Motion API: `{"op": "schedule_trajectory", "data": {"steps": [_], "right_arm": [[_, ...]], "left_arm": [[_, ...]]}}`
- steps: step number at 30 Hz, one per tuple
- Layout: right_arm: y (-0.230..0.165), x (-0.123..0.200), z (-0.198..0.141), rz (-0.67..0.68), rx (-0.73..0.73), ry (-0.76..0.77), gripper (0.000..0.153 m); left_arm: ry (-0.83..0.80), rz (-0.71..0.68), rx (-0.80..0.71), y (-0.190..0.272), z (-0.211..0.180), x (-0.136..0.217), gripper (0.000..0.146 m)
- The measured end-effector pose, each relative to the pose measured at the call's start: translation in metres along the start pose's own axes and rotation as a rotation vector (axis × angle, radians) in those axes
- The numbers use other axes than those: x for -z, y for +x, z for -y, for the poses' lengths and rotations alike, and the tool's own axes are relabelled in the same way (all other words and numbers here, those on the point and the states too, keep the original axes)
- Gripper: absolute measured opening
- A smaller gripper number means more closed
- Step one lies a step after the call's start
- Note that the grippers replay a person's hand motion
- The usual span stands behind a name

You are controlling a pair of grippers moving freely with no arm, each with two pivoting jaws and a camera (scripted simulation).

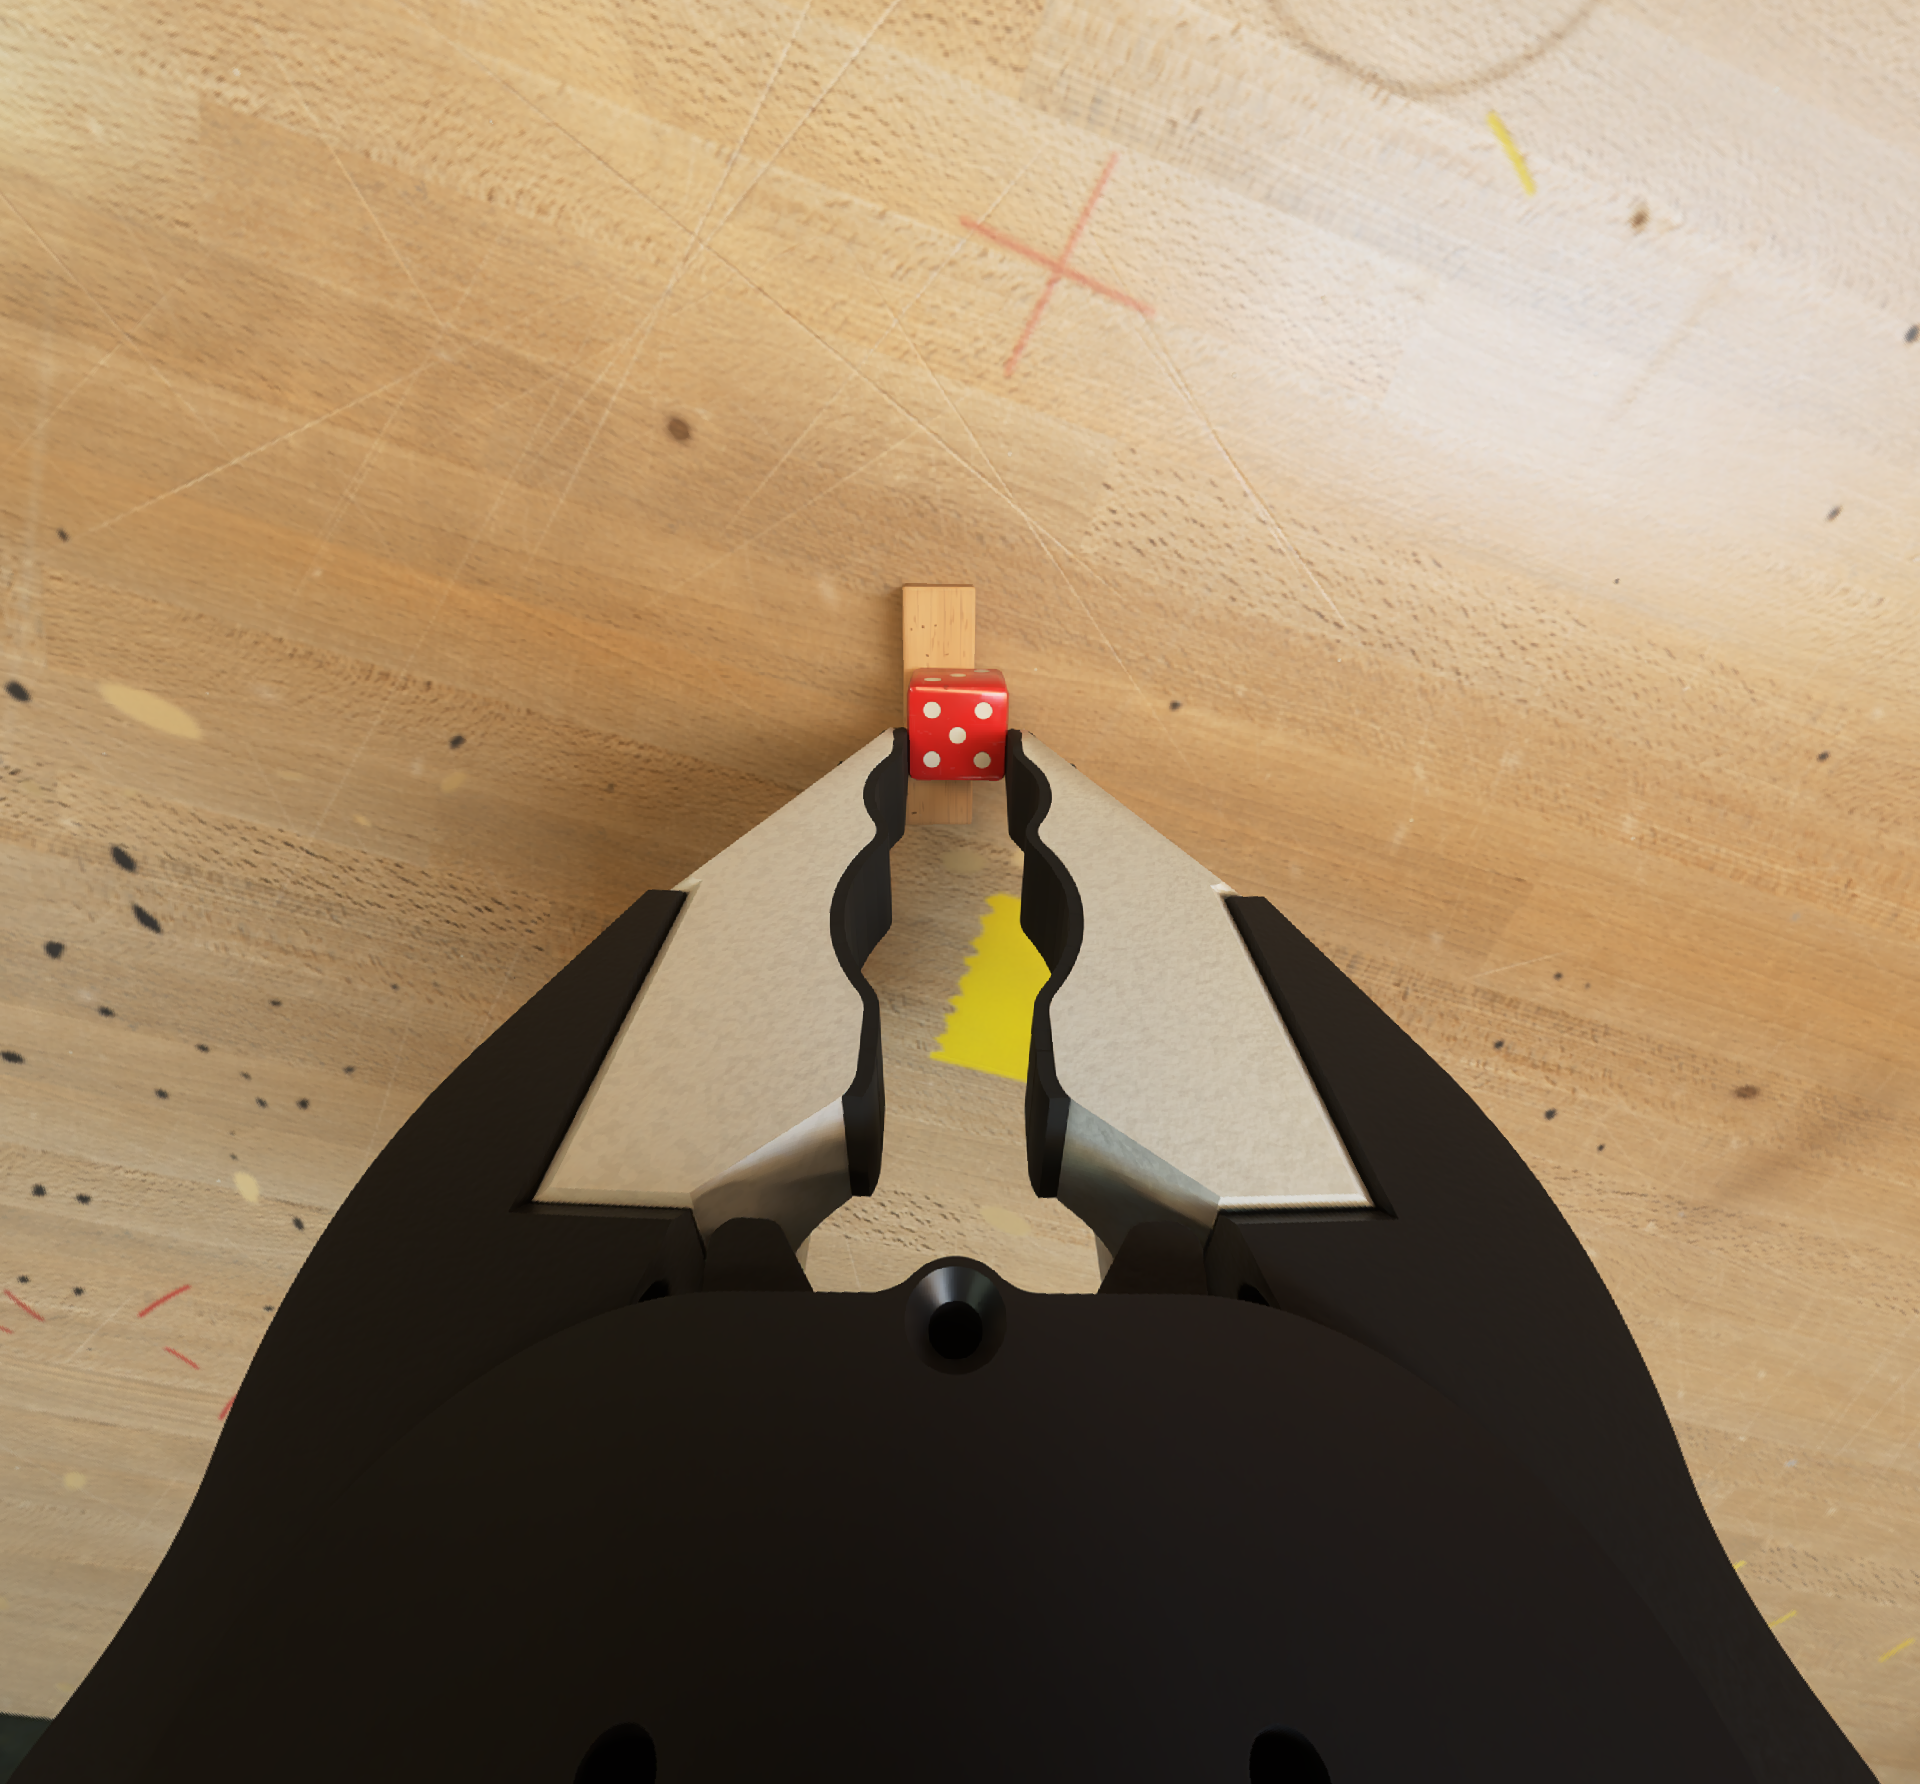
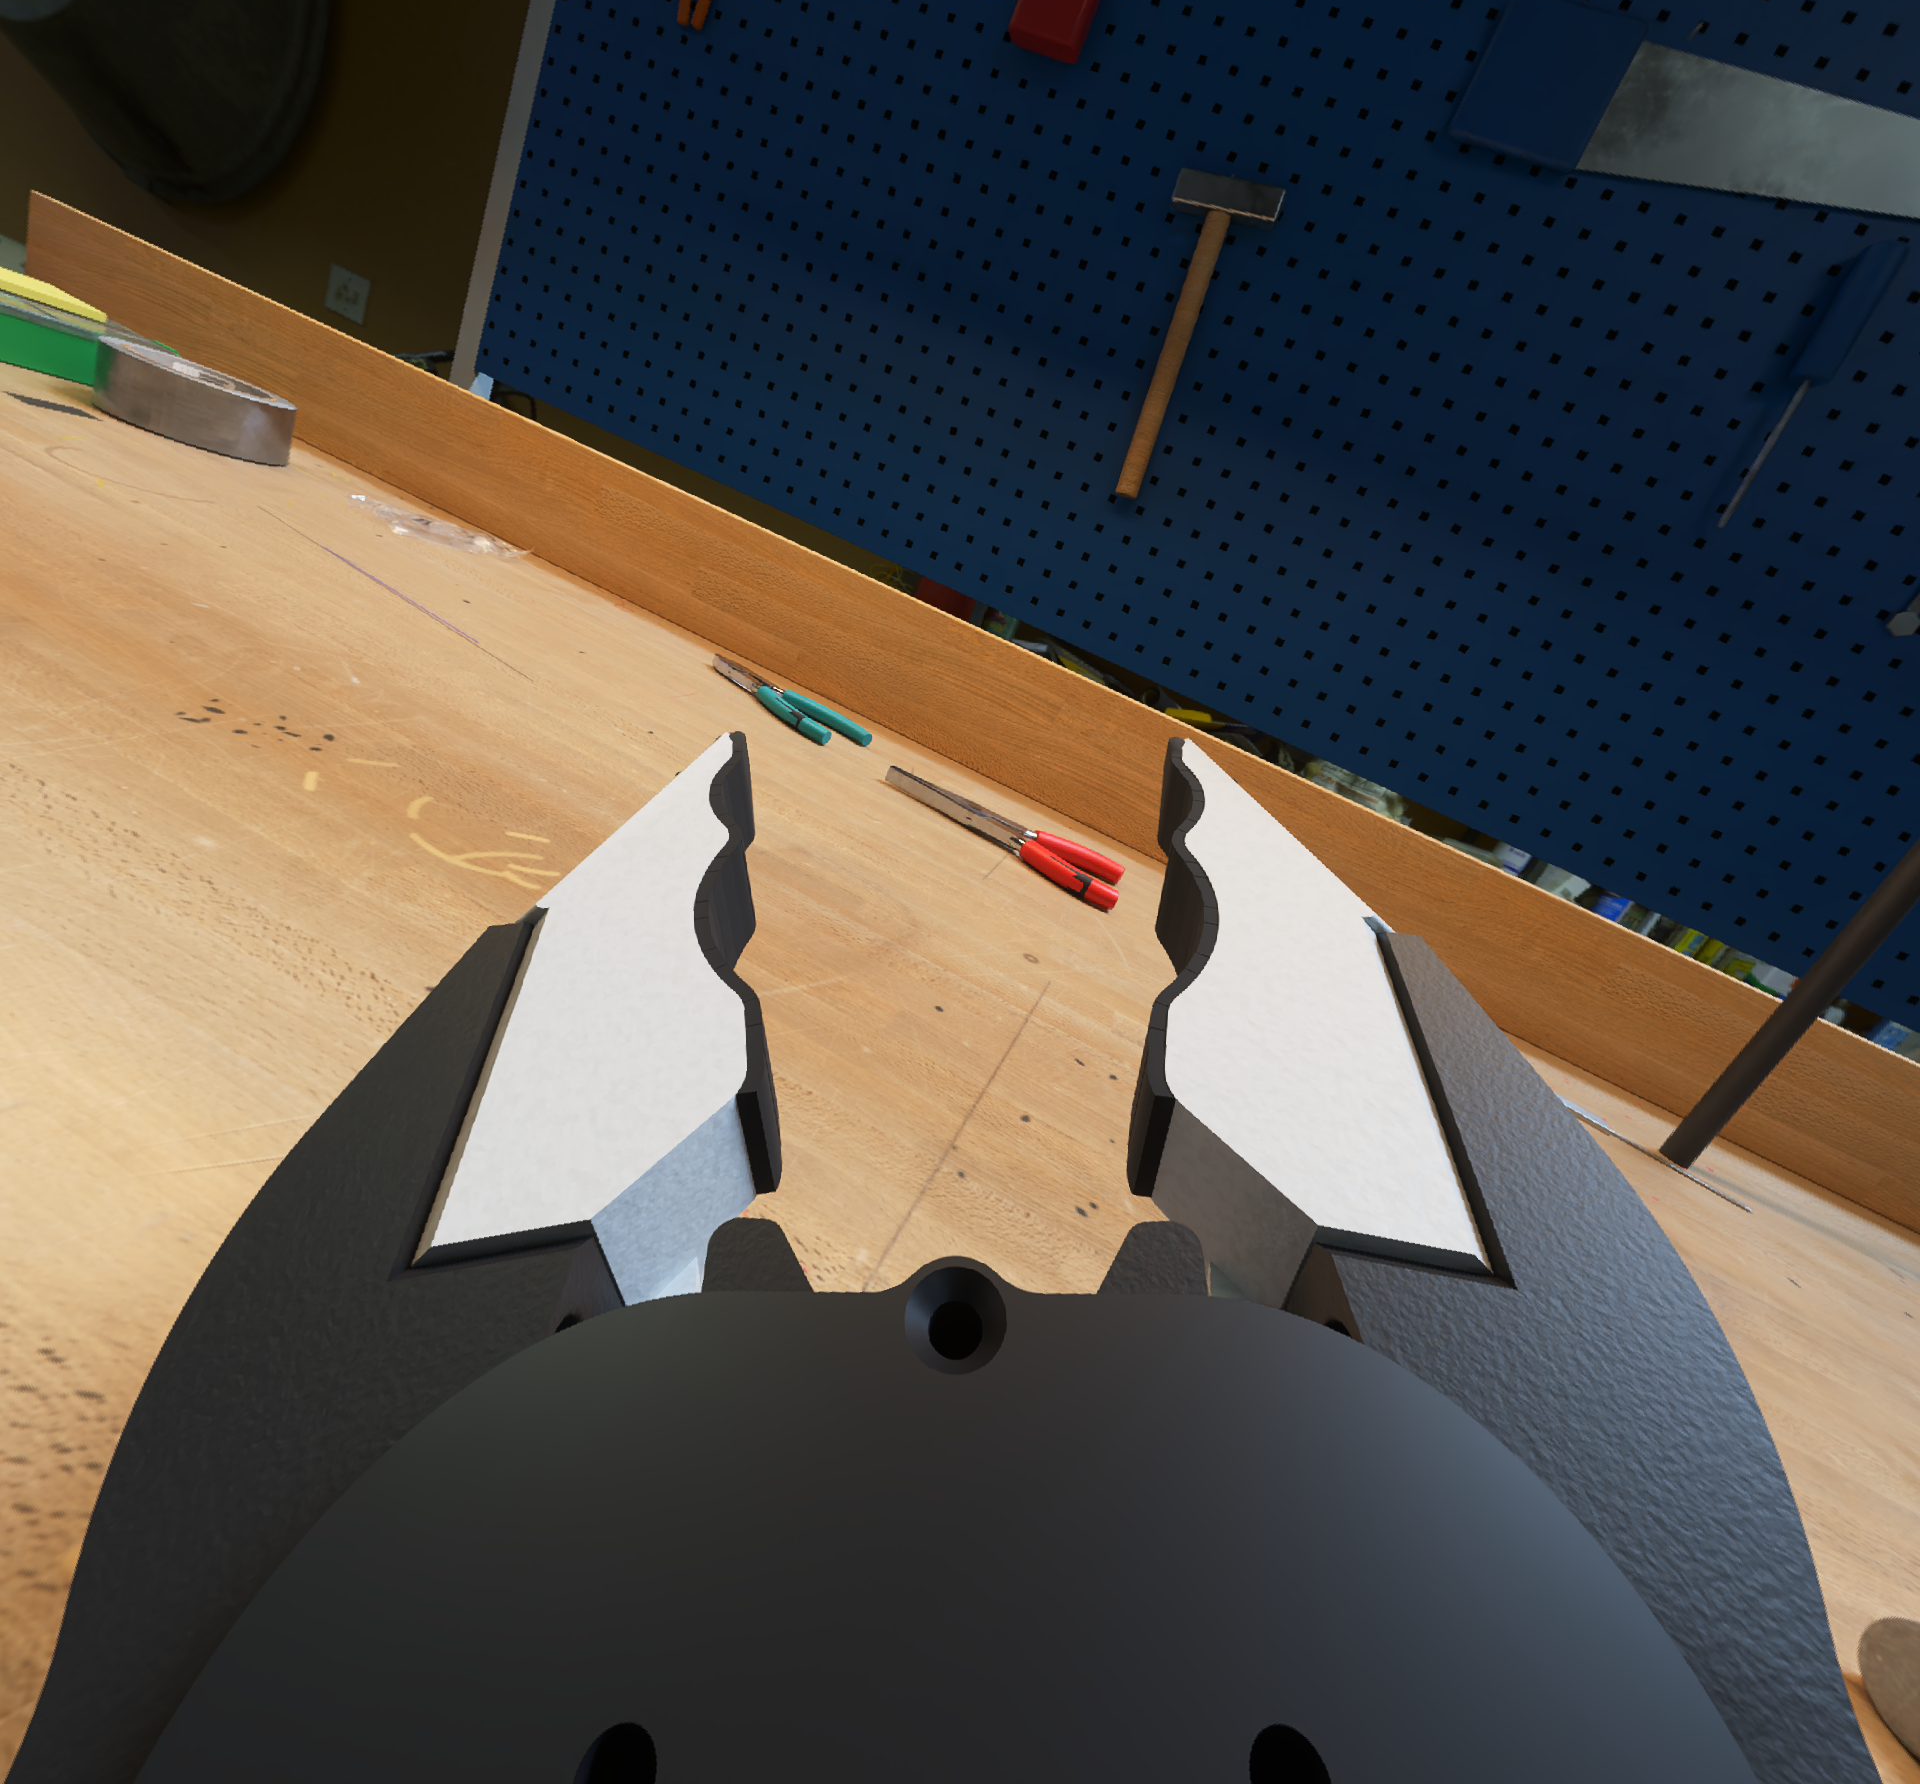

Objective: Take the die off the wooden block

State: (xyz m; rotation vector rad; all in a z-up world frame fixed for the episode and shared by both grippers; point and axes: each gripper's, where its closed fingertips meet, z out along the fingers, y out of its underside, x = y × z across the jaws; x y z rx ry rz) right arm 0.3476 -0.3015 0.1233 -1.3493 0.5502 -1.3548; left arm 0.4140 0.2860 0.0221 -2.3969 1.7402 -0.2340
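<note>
— Where the red die point(image 1: 957, 725) is looked for, what is found?

— It is seen pinched between the tips of the left tongs point(image 1: 957, 755), which are closed on its two sides. It is seen directly over the wooden block point(image 1: 938, 628), a narrow strip lying on the counter point(image 1: 416, 384); whether it is resting on the block or just clear of it cannot be told.

— What is noted around it?

— A red chalk cross point(image 1: 1058, 264) is drawn at 1 o'clock from the die, well apart. A yellow paint patch point(image 1: 995, 996) is seen between the fingers at 6 o'clock. Black specks are scattered toward 8 o'clock. Nothing is found touching the block's sides.

— And the right tongs point(image 2: 956, 747)?

— They are held wide apart, with nothing between them, above bare counter. Red-handled pliers point(image 2: 1023, 846) are seen just past the fingertips, at 1 o'clock from the gap, and teal-handled pliers point(image 2: 800, 704) at 11 o'clock. A roll of grey tape point(image 2: 192, 404) is placed far off at 10 o'clock. A blue pegboard point(image 2: 883, 332) is stood behind the counter's back rail, and a hammer point(image 2: 1190, 332) and a saw point(image 2: 1714, 124) are hung on it. A dark rod point(image 2: 1797, 1007) is leaned at 3 o'clock.
</note>
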Motion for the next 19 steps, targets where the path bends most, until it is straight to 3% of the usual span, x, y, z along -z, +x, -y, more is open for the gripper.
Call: {"op": "schedule_trajectory", "data": {"steps": [10,19], "right_arm": [[-0.001,0.0,0.0,0.004,0.004,-0.001,0.078],[-0.002,0.0,0.0,0.006,0.009,-0.003,0.078]], "left_arm": [[0.003,-0.023,-0.142,0.008,0.001,0.03,0.018],[0.16,-0.169,-0.537,0.082,-0.01,0.093,0.018]]}}
